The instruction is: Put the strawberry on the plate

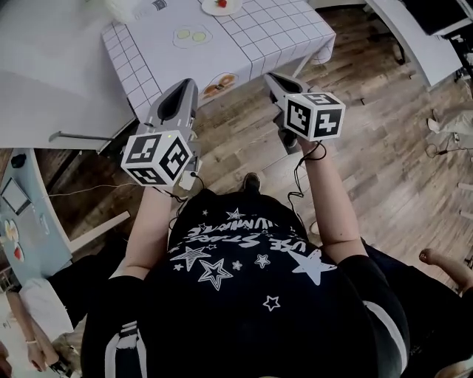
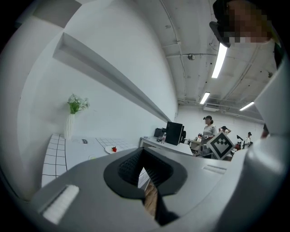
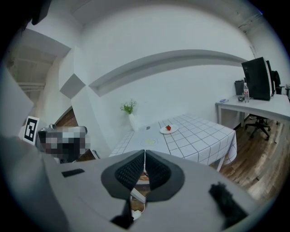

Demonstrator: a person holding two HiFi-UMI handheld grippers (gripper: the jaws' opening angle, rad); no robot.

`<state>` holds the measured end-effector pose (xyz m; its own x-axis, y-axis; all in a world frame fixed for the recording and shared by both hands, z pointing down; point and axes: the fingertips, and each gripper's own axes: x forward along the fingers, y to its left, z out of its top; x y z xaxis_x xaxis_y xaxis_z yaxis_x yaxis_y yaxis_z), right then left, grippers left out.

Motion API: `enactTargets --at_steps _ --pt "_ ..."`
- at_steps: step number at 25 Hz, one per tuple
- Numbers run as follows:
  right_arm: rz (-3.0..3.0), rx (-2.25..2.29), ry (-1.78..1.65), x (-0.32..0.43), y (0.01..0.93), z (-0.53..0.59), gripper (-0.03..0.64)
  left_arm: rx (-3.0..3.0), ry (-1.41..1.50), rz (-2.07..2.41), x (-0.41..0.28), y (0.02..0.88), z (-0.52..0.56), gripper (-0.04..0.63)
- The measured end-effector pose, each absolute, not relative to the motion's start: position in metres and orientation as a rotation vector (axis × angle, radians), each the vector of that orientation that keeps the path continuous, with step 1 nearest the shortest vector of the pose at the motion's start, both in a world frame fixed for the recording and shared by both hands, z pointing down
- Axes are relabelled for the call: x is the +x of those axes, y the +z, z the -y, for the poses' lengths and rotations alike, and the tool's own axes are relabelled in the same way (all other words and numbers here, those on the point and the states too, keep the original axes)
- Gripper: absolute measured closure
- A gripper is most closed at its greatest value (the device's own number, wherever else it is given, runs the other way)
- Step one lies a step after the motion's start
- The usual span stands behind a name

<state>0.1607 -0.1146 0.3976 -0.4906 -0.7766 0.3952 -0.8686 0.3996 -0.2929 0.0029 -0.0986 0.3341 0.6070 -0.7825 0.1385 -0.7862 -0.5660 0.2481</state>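
Observation:
A red strawberry [image 1: 220, 4] lies on a small white plate [image 1: 232, 9] at the far side of the grid-cloth table [image 1: 273, 29]. The right gripper view shows the strawberry [image 3: 168, 128] on that plate [image 3: 175, 130], far ahead. In the left gripper view the strawberry [image 2: 114, 149] is a small red dot on the plate [image 2: 108, 151]. I stand back from the table, over the wooden floor. My left gripper [image 1: 185, 85] and right gripper [image 1: 270, 77] are raised side by side, short of the table's near edge. Both the left gripper [image 2: 143, 170] and the right gripper [image 3: 144, 165] are shut with nothing between the pads.
Pale yellow slices [image 1: 192, 35] lie mid-table and a small dish of food [image 1: 219, 85] sits at the near edge. A white vase with greenery [image 3: 131, 118] stands at the table's back. A desk with a monitor [image 3: 258, 79] is to the right. People [image 2: 209, 129] stand beyond.

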Motion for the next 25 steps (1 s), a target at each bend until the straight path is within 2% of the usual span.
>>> enactTargets --at_steps 13,25 --pt "2.453 1.586 0.596 0.057 0.362 0.067 0.603 2.655 -0.019 1.091 -0.071 0.324 0.065 0.589" --pt "2.355 1.713 0.599 0.016 0.368 0.003 0.603 2.698 0.002 0.928 -0.104 0.335 0.024 0.589"
